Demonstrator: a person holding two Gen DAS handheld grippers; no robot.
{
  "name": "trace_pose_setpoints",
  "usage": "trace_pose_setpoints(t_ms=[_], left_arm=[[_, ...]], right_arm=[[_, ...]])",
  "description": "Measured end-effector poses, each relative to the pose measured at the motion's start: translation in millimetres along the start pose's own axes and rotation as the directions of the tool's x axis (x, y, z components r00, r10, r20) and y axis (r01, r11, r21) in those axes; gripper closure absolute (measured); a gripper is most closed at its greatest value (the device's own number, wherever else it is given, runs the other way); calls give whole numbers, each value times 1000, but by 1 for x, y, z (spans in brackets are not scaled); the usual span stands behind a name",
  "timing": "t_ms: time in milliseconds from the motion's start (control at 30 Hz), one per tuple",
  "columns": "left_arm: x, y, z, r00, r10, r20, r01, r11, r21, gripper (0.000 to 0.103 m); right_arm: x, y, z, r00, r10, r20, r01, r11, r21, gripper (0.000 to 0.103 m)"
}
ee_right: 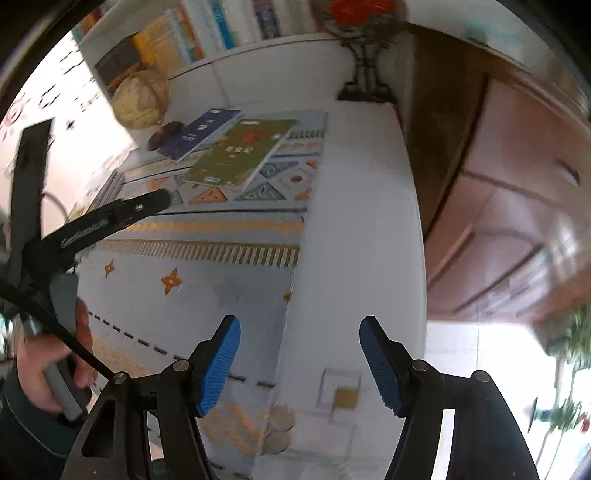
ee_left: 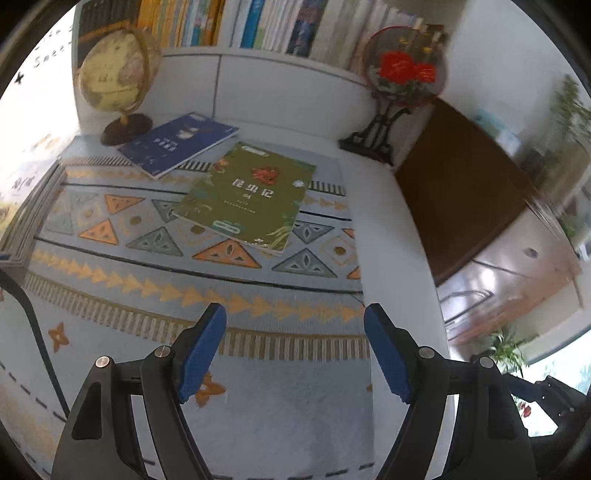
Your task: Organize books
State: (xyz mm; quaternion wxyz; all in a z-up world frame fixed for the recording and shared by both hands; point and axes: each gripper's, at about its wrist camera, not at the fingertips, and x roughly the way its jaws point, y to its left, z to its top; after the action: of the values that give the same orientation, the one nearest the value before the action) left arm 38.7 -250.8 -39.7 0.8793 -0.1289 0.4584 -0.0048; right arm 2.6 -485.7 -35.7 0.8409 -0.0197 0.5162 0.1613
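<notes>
Both your claws, left and right, hang parted and empty. Ahead of them the green book overlaps the blue book on a patterned mat. You're likely approaching; next, reach forward and grip one. A globe and shelved books stand beyond.

Green book beside blue book
</notes>
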Motion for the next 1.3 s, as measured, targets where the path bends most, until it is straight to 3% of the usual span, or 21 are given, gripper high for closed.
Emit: trace_pose_setpoints(t_ms=[67, 167, 267, 400, 600, 700, 867, 933, 1033, 1133, 1300], left_arm=[[-1, -2, 7, 1000, 13, 18, -12, 1000, -23, 27], [-1, 0, 11, 999, 26, 39, -24, 998, -54, 27], [1, -3, 8, 999, 8, 42, -7, 1000, -19, 22], [1, -12, 7, 995, 94, 15, -94, 995, -45, 22], [-21, -26, 3, 969, 234, 77, -218, 961, -169, 21], [-21, -23, 7, 963, 250, 102, -219, 944, -249, 12], [-11, -10, 23, 966, 239, 103, -203, 940, -275, 12], [-9, -5, 29, 956, 259, 134, -219, 940, -260, 12], [-14, 6, 35, 935, 295, 196, -230, 928, -294, 12], [1, 24, 54, 948, 256, 191, -185, 927, -325, 12], [64, 61, 91, 961, 264, 76, -229, 923, -310, 12]], right_arm=[[5, -8, 15, 999, 30, -14, -30, 999, 30, 38], [21, -21, 40, 987, 145, -62, -139, 986, 92, 38], [54, -26, 62, 971, 188, -149, -175, 980, 96, 38], [94, -29, 80, 945, 247, -214, -233, 968, 89, 38], [125, -21, 124, 902, 355, -245, -371, 928, -22, 38], [128, -20, 145, 908, 340, -243, -363, 930, -57, 38], [132, -21, 166, 909, 354, -220, -370, 928, -37, 38], [133, -18, 170, 920, 341, -192, -355, 934, -44, 38], [133, -12, 174, 913, 380, -150, -392, 918, -60, 41], [141, 1, 178, 908, 387, -162, -405, 909, -102, 41], [193, 13, 200, 920, 354, -170, -370, 926, -73, 41]])
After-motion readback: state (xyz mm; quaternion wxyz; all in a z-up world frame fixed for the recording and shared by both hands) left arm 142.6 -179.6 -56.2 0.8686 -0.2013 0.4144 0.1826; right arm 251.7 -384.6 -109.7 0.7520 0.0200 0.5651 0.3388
